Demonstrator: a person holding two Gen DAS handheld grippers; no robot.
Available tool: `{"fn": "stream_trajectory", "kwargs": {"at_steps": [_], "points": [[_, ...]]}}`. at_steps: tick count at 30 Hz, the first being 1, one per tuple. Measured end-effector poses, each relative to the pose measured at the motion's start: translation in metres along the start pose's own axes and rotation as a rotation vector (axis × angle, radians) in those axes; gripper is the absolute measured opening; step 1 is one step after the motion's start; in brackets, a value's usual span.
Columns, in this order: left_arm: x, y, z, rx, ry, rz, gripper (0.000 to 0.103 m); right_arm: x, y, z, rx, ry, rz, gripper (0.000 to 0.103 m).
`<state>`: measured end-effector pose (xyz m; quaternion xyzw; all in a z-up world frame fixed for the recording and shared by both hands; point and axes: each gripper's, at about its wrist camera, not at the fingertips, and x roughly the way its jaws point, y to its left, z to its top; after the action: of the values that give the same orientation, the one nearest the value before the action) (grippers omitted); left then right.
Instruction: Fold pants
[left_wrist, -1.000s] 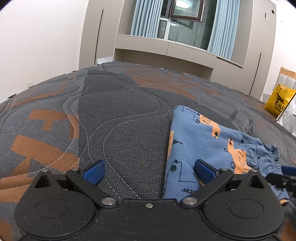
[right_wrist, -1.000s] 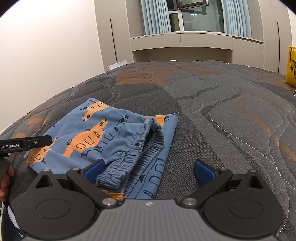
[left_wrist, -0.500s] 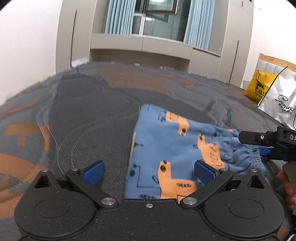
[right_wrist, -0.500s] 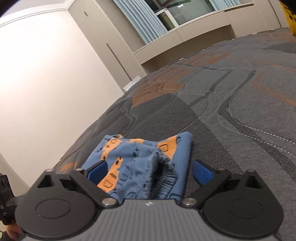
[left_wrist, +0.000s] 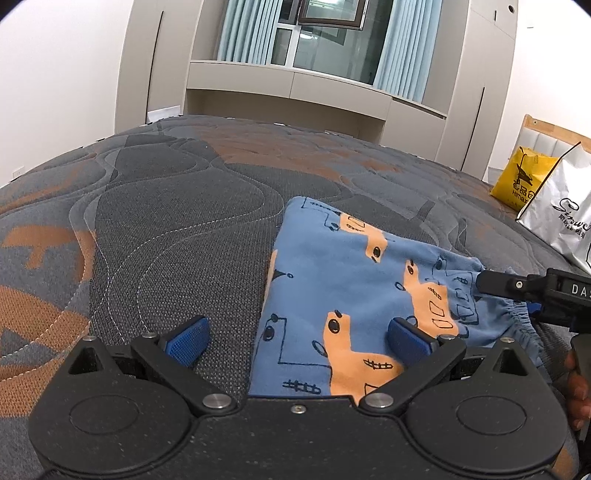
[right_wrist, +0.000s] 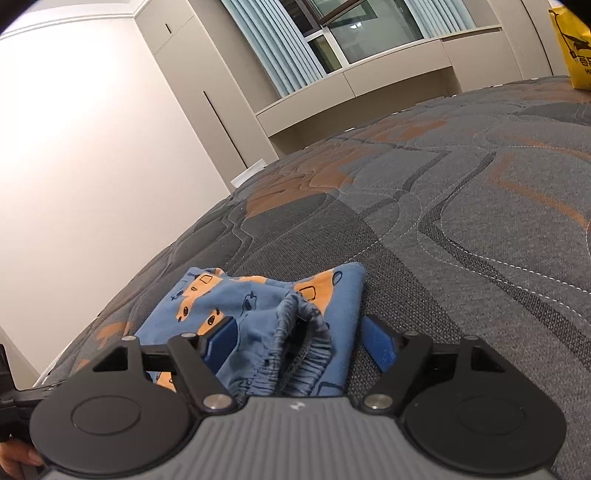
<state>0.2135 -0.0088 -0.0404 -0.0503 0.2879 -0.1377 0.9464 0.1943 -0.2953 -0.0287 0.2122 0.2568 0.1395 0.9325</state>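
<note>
Blue cotton-looking pants (left_wrist: 354, 280) with orange cartoon prints and black line drawings, one item, already folded into a compact flat packet, lying on the grey and orange quilted bed (left_wrist: 166, 221) toward your near edge of it. Your left tongs (left_wrist: 295, 338) stand spread wide with nothing gripped: one blue pad over bare quilt, the other over the packet's near corner, and the packet's left fold line runs between them. Your right tongs (right_wrist: 299, 345) straddle the gathered waistband (right_wrist: 295, 332) at the packet's opposite end; their jaws have just been closing and the bunched elastic sits between the pads, which do not yet clearly press it, so count that as not yet a hold. Handling, by judgement: light, soft, limp fabric that will sag and slip open wherever it is unsupported; not fragile, not slick. The waistband is the thickest, most ruffled part and gives the surest purchase, provided you catch all layers together; a bite on the top layer alone would likely peel the fold apart. On the left, the doubled fold edge near the corner looks the firmest place to take. Also present, well apart from the packet: a yellow bag (left_wrist: 521, 184) and a silver bag (left_wrist: 561, 218) at the far right of the bed, curtains and a window behind.
</note>
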Motion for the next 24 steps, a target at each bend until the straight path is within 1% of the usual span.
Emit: {"fn": "stream_trajectory", "kwargs": {"at_steps": [4, 7, 9, 10, 11, 13, 19, 24], "points": [[-0.001, 0.0, 0.0, 0.001, -0.001, 0.002, 0.102, 0.0, -0.001, 0.0, 0.006, -0.003, 0.004, 0.079], [-0.002, 0.002, 0.0, -0.016, -0.013, -0.005, 0.102, 0.0, 0.001, -0.001, 0.003, -0.004, -0.008, 0.073], [-0.006, 0.006, -0.002, -0.051, -0.041, -0.006, 0.1, -0.001, -0.001, -0.001, 0.009, -0.006, -0.013, 0.067], [-0.007, 0.008, -0.003, -0.069, -0.05, -0.011, 0.098, -0.001, -0.001, -0.001, 0.014, -0.007, -0.015, 0.063], [-0.008, 0.01, -0.003, -0.082, -0.053, -0.016, 0.097, -0.001, -0.003, -0.001, 0.018, -0.006, -0.014, 0.06], [-0.009, 0.013, -0.003, -0.101, -0.058, -0.02, 0.095, -0.001, -0.004, -0.001, 0.022, -0.006, -0.012, 0.059], [-0.008, 0.011, -0.003, -0.091, -0.061, -0.022, 0.084, -0.001, -0.004, -0.001, 0.023, -0.008, -0.015, 0.058], [-0.008, 0.011, -0.003, -0.087, -0.06, -0.02, 0.078, -0.002, -0.004, -0.001, 0.019, -0.005, -0.014, 0.049]]}}
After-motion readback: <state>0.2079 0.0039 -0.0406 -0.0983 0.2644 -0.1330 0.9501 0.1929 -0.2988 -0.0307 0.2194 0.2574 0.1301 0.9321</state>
